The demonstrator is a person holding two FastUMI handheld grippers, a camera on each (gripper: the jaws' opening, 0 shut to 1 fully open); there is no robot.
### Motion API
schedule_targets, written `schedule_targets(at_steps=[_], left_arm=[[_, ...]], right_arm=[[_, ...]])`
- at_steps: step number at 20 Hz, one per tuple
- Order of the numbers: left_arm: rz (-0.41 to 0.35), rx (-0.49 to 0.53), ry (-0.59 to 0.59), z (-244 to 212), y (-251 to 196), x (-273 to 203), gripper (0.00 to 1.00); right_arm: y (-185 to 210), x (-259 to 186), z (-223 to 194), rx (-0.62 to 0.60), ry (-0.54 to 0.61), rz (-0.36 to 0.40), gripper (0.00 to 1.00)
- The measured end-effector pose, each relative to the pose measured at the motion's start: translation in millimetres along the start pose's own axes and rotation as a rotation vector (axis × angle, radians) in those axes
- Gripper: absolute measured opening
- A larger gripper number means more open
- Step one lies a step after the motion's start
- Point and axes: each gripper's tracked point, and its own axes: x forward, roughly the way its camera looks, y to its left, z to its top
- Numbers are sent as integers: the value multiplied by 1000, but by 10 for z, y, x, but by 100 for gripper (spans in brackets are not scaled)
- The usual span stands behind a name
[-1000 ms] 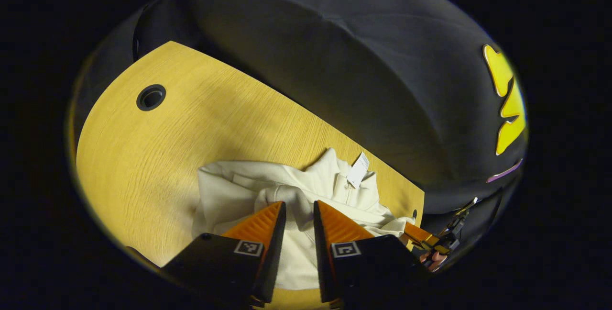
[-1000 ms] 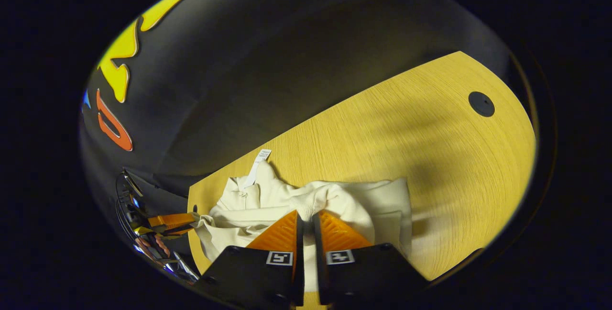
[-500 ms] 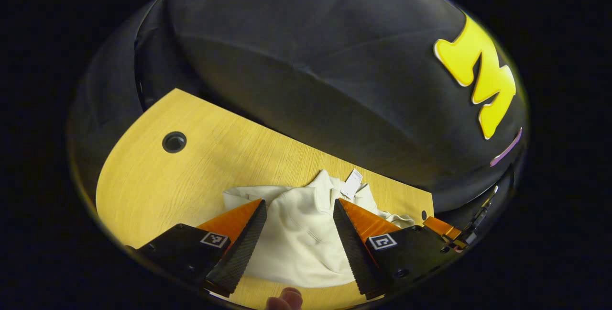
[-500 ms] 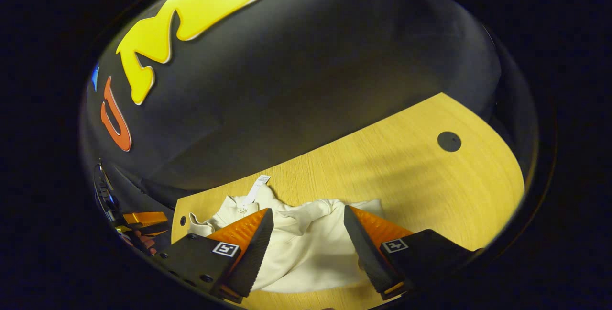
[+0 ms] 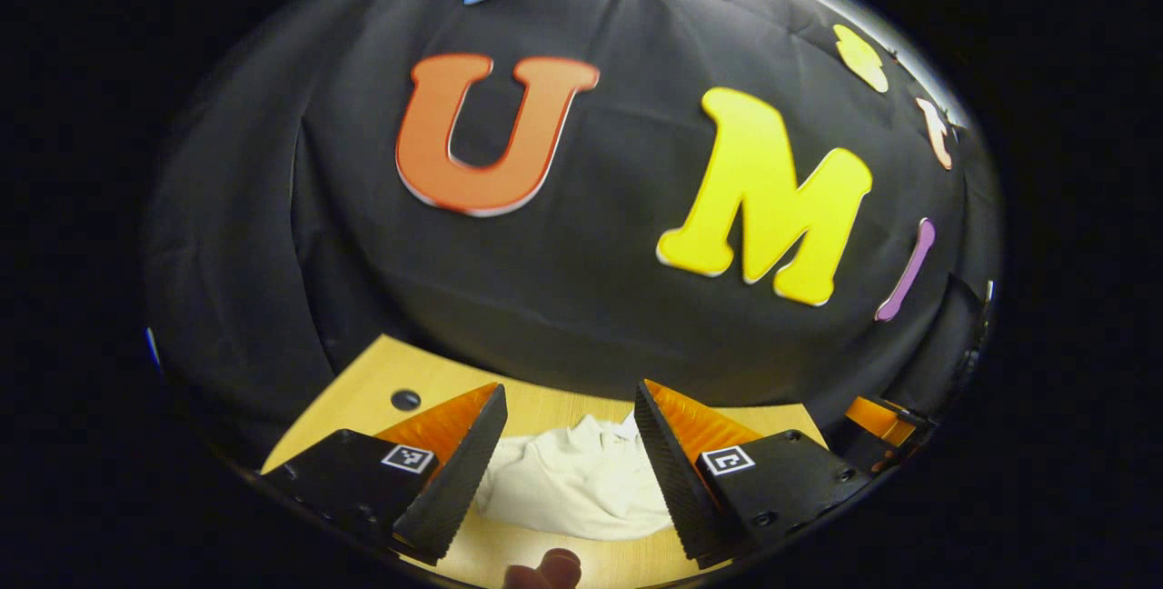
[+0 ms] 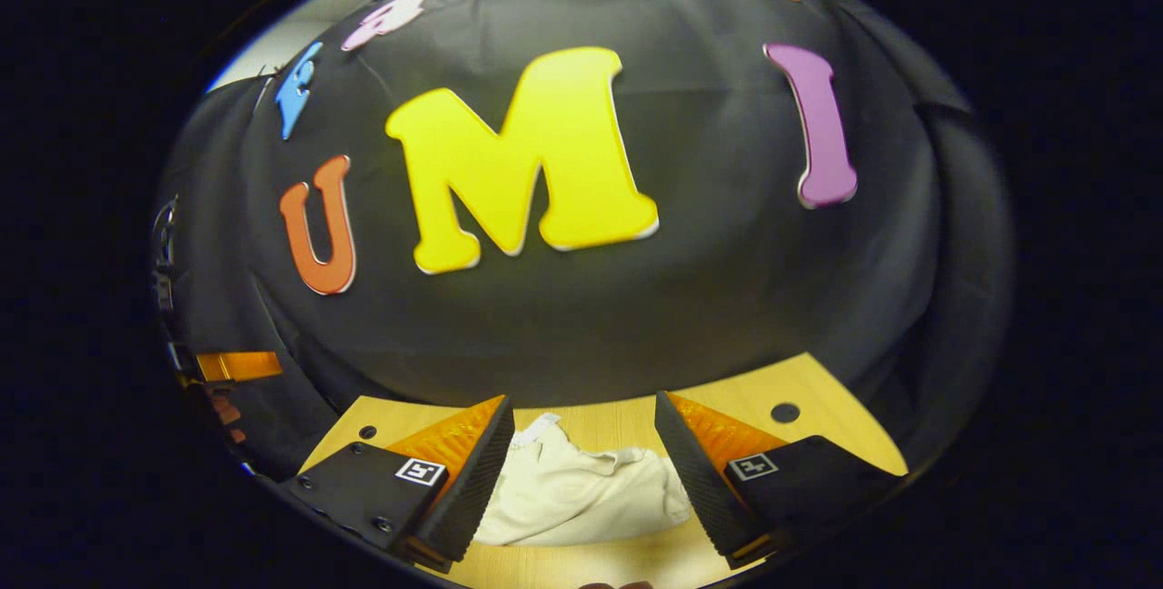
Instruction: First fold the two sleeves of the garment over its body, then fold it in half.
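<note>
The cream garment (image 5: 572,484) lies folded in a compact bundle on the wooden table (image 5: 382,380); in the right gripper view the garment (image 6: 581,494) sits the same way on the table (image 6: 818,380). My left gripper (image 5: 568,430) hangs open above and in front of it, nothing between its fingers. My right gripper (image 6: 584,434) is open too, raised off the cloth. The other gripper's finger (image 5: 877,418) shows at the far right of the left gripper view, and at the far left of the right gripper view (image 6: 238,364).
The table has a round cable hole (image 5: 405,399) near its back left and another hole (image 6: 785,412) at the back right. The black booth wall rises right behind the table. A fingertip (image 5: 545,566) shows at the bottom edge of the left gripper view.
Both grippers let go of the garment, opened, and pulled back and tilted up, so the wall now fills most of each view. The garment stays folded on the table.
</note>
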Motion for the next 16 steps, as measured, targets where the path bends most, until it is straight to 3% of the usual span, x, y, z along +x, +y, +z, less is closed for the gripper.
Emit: schedule_targets(at_steps=[3,5,6,7,8,9,10,11,12,13,14,15,16], left_arm=[[18,59,-154,430,-190,-487,92],[9,72,-240,601,-290,-760,92],[0,80,-272,631,-326,-894,93],[-1,100,-299,657,-353,-1058,100],[1,114,-316,625,-388,-1155,93],[-4,134,-336,587,-439,-1249,93],[7,143,-352,546,-465,-1319,83],[15,141,-365,484,-492,-1351,93],[20,126,-362,409,-505,-1395,84],[19,108,-350,331,-514,-1417,93],[21,97,-336,242,-518,-1430,93],[22,95,-322,132,-493,-1489,100],[24,106,-315,61,-477,-1520,93]], right_arm=[[185,-526,543,-91,-153,-37,96],[307,-832,693,-135,-229,-49,92],[357,-973,729,-151,-263,-50,96],[423,-1102,732,-161,-295,-38,96],[486,-1209,722,-165,-316,-22,96],[524,-1309,670,-170,-325,-12,93],[577,-1391,624,-177,-336,-3,96],[612,-1430,563,-187,-339,-6,96],[630,-1477,492,-195,-337,-7,96],[669,-1534,453,-189,-333,-5,95],[705,-1592,407,-180,-332,1,93],[727,-1636,376,-170,-330,4,93],[727,-1671,354,-167,-328,2,93]])
